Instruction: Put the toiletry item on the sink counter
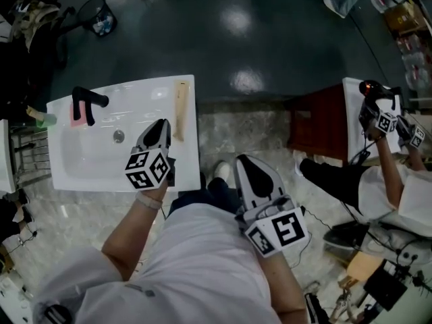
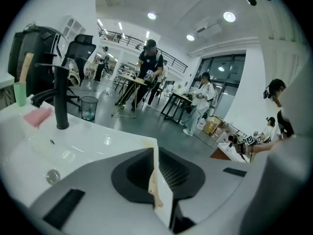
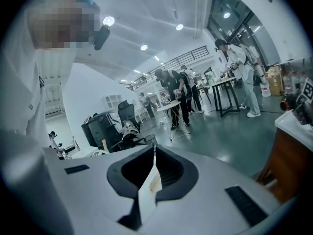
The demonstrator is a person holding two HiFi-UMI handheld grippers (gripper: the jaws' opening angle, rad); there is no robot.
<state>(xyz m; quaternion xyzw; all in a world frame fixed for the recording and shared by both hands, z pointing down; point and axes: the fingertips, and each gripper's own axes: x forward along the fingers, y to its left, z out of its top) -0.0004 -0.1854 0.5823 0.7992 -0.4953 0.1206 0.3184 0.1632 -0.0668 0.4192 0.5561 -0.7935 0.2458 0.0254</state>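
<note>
**Toiletry item lies on the sink worktop; both tongs empty**

The long, pale tan, flat toiletry item [image 1: 181, 110] lies on the white ceramic sink worktop [image 1: 88, 177]. It rests on the flat strip between the basin and the right edge, running parallel to that edge and reaching toward the far right corner. I cannot tell what kind of item it is. The level strip looks like a sensible spot: the item sits flat there, clear of the slope of the bowl and its round metal drain [image 1: 119, 136], so it should not slide in.

The left tongs [image 1: 160, 122] hang over the worktop's near right part, close to the item's near end but apart from it. Their own view shows the two jaws pressed together with nothing between them. Since they grip nothing and the item rests free on the surface, I judge the placing step to be done.

The right tongs [image 1: 244, 159] are held off the worktop, beyond its right edge and over the person's lap. Their jaws are also closed on nothing. They seem to be kept there simply to stay out of the way, as one hand is enough for a light thing like this.

Along the far left part of the worktop stand a black curved faucet [image 1: 84, 103], with a pink block [image 1: 78, 117] just beside it. A pale green cup [image 1: 46, 120] sits at the left edge, well apart from the item.
</note>
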